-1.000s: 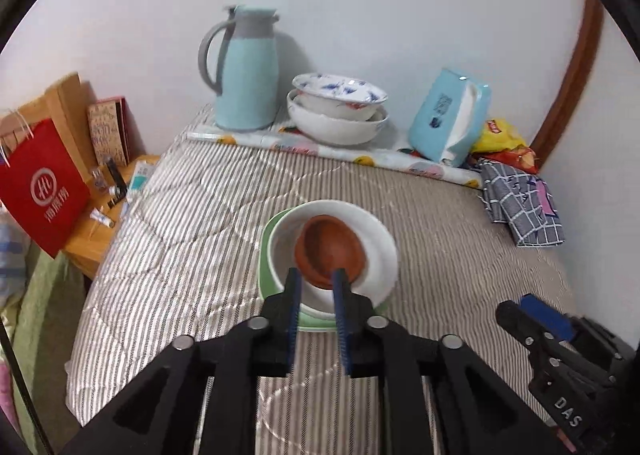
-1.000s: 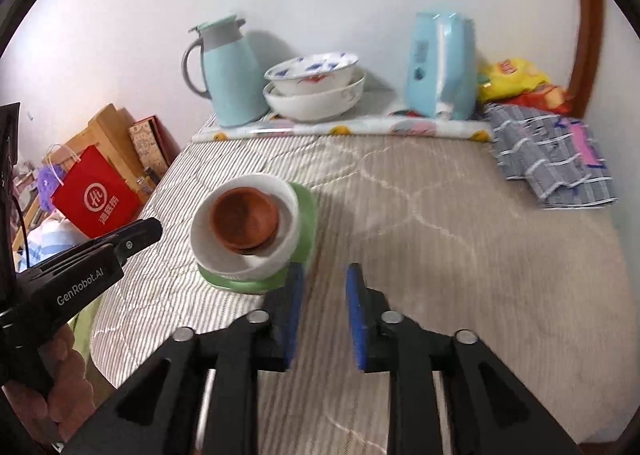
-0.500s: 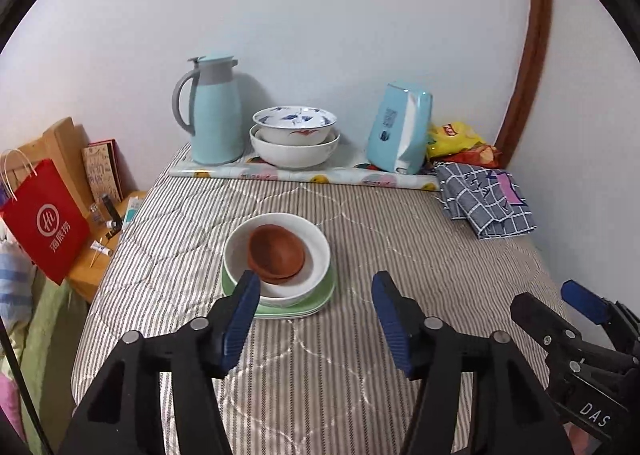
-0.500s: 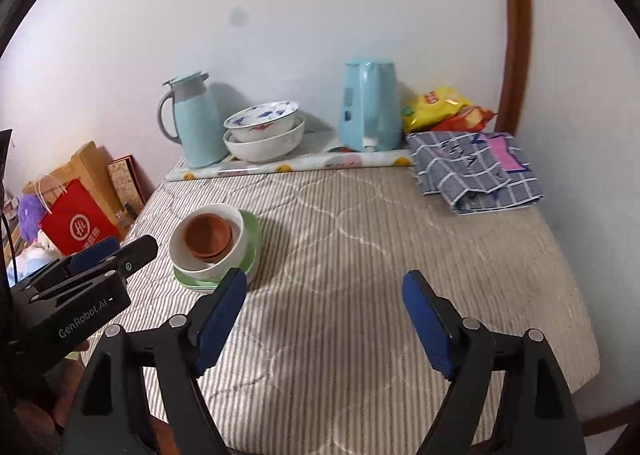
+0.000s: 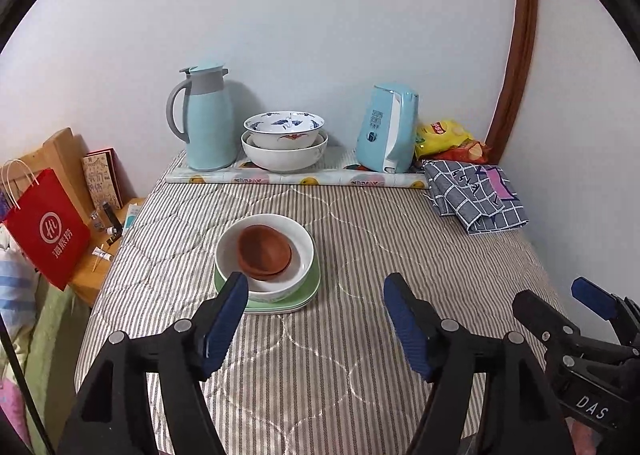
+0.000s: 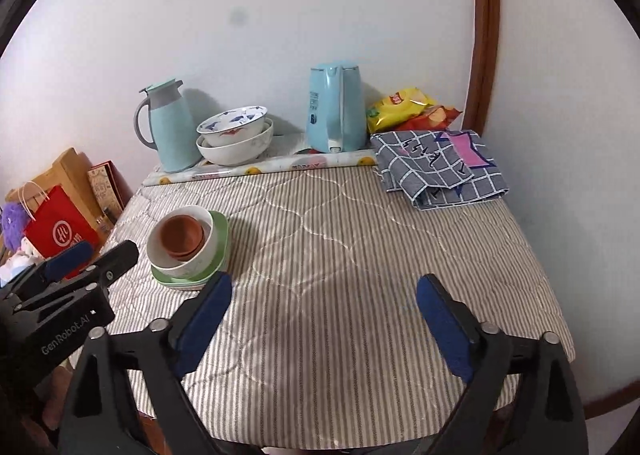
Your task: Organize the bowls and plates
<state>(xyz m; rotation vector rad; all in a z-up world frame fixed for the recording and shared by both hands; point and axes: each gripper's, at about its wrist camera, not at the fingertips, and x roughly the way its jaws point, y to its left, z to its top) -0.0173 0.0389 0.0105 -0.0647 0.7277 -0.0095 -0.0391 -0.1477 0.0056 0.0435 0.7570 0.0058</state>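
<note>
Bowls and plates are gathered in one stack just ahead of the left claw (image 5: 314, 297): a small brown bowl (image 5: 264, 251) is nested in a white bowl (image 5: 298, 255), which is set on green plates (image 5: 312, 287). From the right wrist view the stack sits ahead and to the left of the right claw (image 6: 324, 299), beside its left fingertip.

A second ago the left claw was nearly closed at the brown bowl's near rim, and the right claw was narrowly open just in front of the stack. Both have since been drawn back and raised, and their jaws have just been opening; nothing is seen between either pair. Both claws are now spread wide and empty over the striped quilt (image 5: 360, 335). This is judged to mean the brown bowl has been released into the stack and that step is finished.

Counted near the claws: one brown bowl, one white bowl, and green plates whose edges suggest two, though the number cannot be told for certain. Far ahead, against the wall, two more bowls are nested: a blue-patterned bowl (image 5: 284, 127) in a larger white bowl (image 5: 284, 155). Beside them stand one flask (image 5: 208, 123) and one kettle (image 5: 386, 127). With everything stacked, little of the task seems left.
</note>
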